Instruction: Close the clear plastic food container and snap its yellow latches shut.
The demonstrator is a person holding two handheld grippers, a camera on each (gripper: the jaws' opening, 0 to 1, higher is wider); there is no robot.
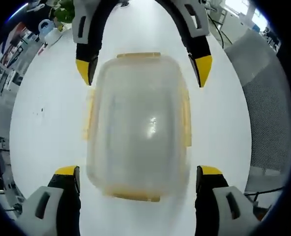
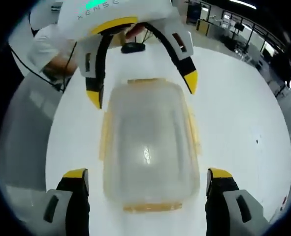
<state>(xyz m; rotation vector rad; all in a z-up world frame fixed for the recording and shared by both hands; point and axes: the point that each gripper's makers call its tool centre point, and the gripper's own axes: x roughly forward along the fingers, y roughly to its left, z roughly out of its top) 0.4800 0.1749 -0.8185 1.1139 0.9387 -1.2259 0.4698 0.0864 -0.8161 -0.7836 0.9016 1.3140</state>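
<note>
I see the clear food container (image 1: 138,125) lidded on the white tabletop (image 1: 42,132), between my left tool (image 1: 138,179) and right tool (image 2: 147,179), both spread wide, touching nothing.

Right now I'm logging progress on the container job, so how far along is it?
Done: the lid already sits on the clear container on the white table. In hand: the left hand-held gripper and right hand-held gripper are open at opposite ends, gripping nothing. Left: the yellow latches along the sides; whether any are snapped is too blurred to tell.
</note>
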